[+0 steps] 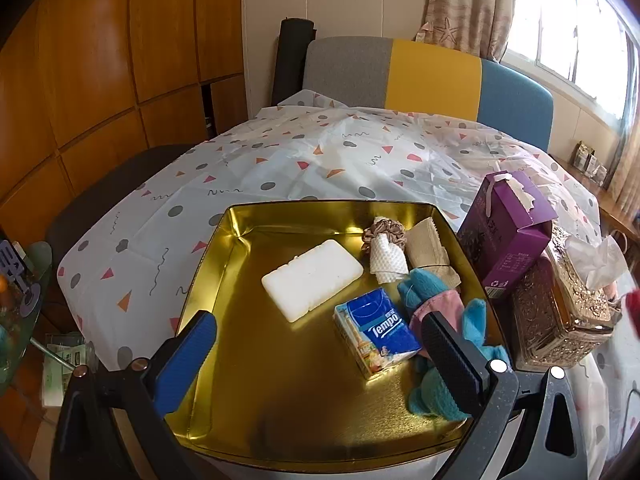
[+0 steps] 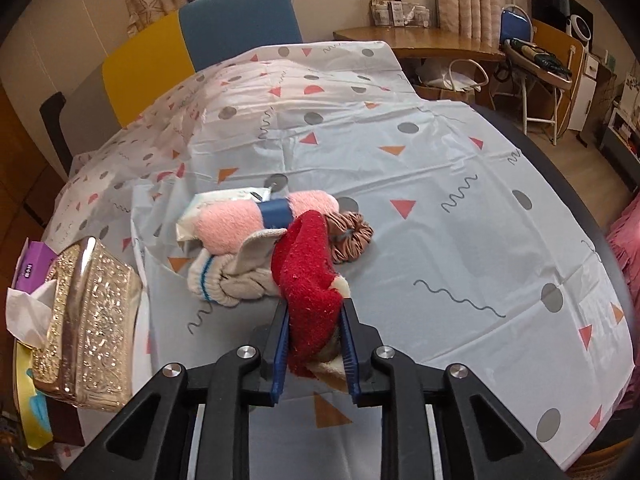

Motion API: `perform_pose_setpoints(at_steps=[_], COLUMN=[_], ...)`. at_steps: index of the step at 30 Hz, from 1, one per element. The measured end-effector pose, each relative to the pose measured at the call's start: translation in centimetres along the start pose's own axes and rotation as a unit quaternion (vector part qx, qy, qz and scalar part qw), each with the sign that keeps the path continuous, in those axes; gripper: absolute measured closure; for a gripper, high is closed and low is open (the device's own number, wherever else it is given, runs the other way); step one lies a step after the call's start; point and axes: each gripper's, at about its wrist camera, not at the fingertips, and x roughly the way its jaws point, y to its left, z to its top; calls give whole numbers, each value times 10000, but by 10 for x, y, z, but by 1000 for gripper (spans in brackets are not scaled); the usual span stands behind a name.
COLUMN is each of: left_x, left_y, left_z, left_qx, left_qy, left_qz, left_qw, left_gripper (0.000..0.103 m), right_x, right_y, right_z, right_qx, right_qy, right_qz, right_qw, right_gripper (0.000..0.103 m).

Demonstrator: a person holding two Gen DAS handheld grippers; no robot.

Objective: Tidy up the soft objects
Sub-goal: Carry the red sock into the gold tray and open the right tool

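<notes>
In the left wrist view a gold tin tray [image 1: 224,240] holds a white sponge [image 1: 312,278], a blue Tempo tissue pack [image 1: 376,332], a rolled white cloth [image 1: 386,260] with a brown scrunchie [image 1: 376,232], a folded brown napkin [image 1: 428,248] and a blue-and-pink fuzzy sock [image 1: 436,300]. My left gripper [image 1: 316,340] is open and empty above the tray. In the right wrist view my right gripper [image 2: 314,320] is shut on a red fuzzy sock [image 2: 308,280] over the tablecloth. Beside it lie a pink rolled towel [image 2: 236,224], a beige knit sock [image 2: 236,280], a brown scrunchie [image 2: 348,236] and a white pack [image 2: 216,200].
A purple box [image 1: 504,240] and an ornate gold tissue box [image 1: 560,308] stand right of the tray; the tissue box also shows in the right wrist view [image 2: 88,328]. A patterned tablecloth [image 2: 440,184] covers the table. A chair [image 1: 424,76] stands behind the table.
</notes>
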Motion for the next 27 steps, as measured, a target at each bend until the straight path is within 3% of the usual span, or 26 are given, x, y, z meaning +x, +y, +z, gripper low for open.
perform_pose_setpoints(at_steps=[7, 16, 22, 27], left_x=[-3, -3, -1, 2], left_y=[6, 17, 23, 30], left_z=[-3, -6, -8, -9], left_qx=[2, -63, -104, -171], left_qy=[-19, -2, 29, 47], left_qz=[59, 184, 236, 303], left_qw=[10000, 9998, 9997, 9994], left_gripper=[0, 0, 0, 0], right_x=[-33, -58, -79, -88], right_y=[51, 149, 237, 313], right_z=[30, 44, 33, -7], right_qx=[-414, -1146, -1995, -2893], right_qy=[-365, -585, -595, -299], right_qz=[444, 1127, 1785, 2412], right_qw=[9975, 9853, 9617, 9259], right_gripper=[81, 81, 81, 81])
